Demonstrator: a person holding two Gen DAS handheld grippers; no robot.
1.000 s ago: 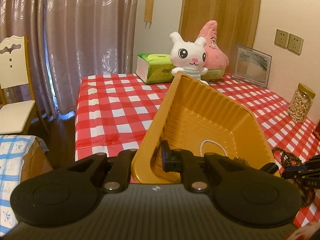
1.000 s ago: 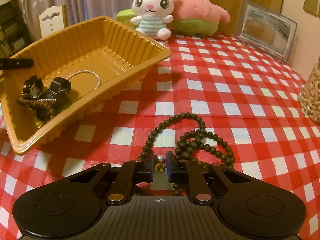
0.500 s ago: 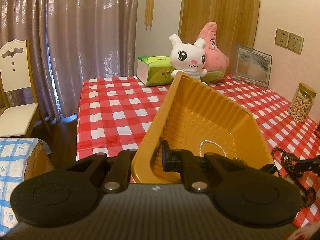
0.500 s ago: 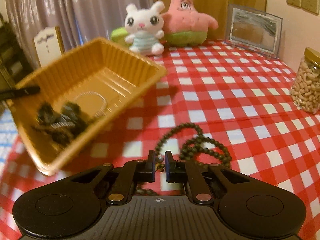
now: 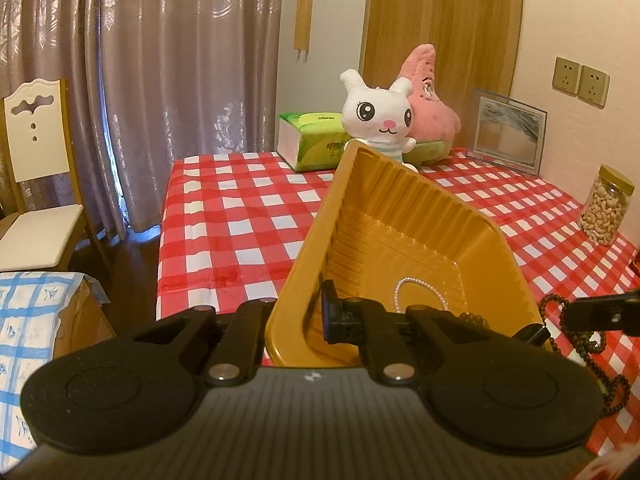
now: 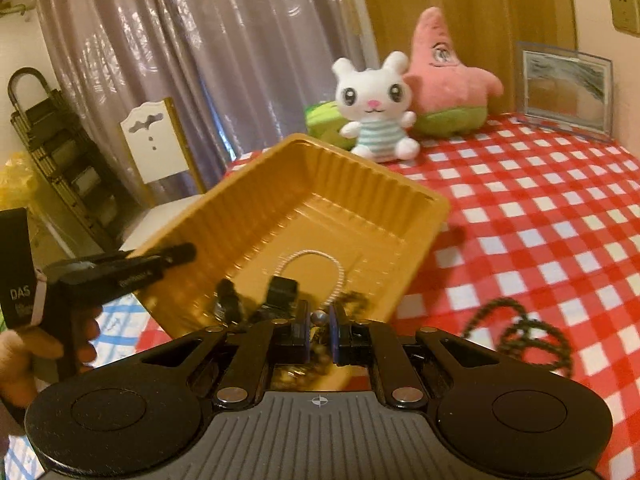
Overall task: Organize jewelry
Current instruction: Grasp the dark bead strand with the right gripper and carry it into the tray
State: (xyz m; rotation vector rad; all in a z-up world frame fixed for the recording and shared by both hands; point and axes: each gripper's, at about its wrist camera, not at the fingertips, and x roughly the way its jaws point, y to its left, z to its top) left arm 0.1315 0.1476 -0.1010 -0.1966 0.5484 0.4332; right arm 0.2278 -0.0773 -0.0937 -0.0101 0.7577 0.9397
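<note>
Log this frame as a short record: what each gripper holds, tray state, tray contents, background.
left gripper: shut on the near rim of the orange ribbed plastic tray
right gripper: shut on the dark wooden bead necklace, which trails toward the red-and-white checked tablecloth
tray state: tilted, far end raised off the tablecloth
tray contents: white pearl strand, dark jewelry pieces at the low end
background: white bunny plush, pink starfish plush, glass jar of nuts

left gripper (image 5: pixel 298 320): jaws clamped, raised off the table | right gripper (image 6: pixel 319 334): jaws nearly together, pinching, lifted
</note>
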